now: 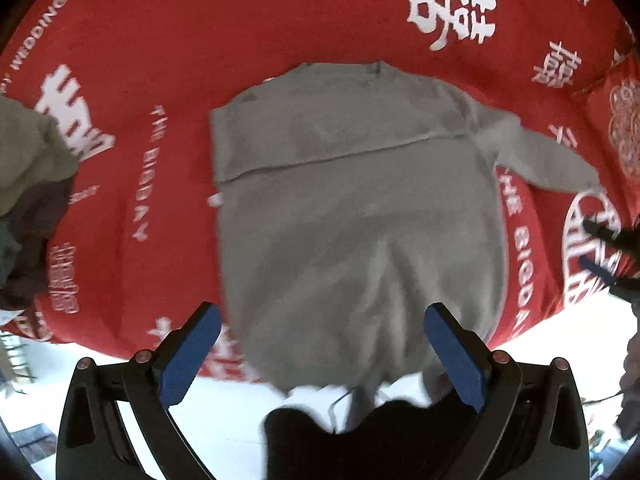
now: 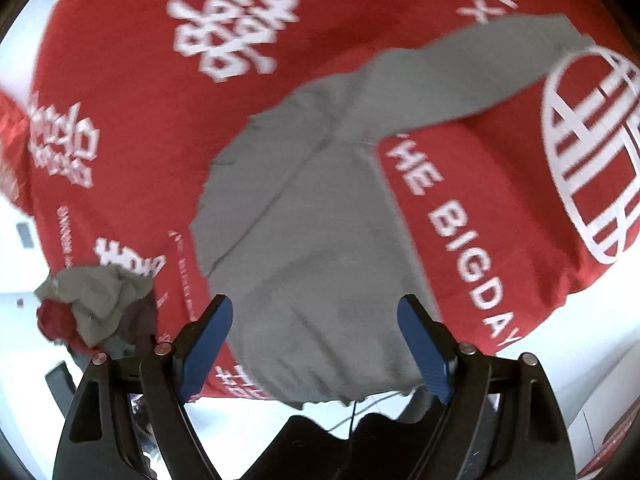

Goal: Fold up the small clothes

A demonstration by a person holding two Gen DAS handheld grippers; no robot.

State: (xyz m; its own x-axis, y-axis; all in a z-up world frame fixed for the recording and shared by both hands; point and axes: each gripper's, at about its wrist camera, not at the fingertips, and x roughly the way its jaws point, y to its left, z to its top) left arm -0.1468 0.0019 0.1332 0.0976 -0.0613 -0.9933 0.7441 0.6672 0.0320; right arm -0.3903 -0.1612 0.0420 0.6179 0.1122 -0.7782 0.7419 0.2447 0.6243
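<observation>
A small grey long-sleeved top [image 1: 352, 208] lies flat on the red printed tablecloth [image 1: 160, 40], hem hanging over the near table edge. One sleeve is folded across its chest; the other sleeve [image 1: 540, 156] sticks out to the right. My left gripper [image 1: 322, 336] is open above the hem, holding nothing. My right gripper [image 2: 314, 332] is open above the same top [image 2: 320, 220], also empty; the free sleeve [image 2: 480, 68] runs up to the right. The right gripper's fingertips [image 1: 600, 232] show at the right edge of the left wrist view.
A pile of crumpled clothes, olive, dark and red [image 2: 96, 308], sits at the left end of the table; it also shows in the left wrist view [image 1: 32, 184]. White floor [image 1: 224, 420] lies below the table edge. A dark shape [image 2: 320, 440] is below the hem.
</observation>
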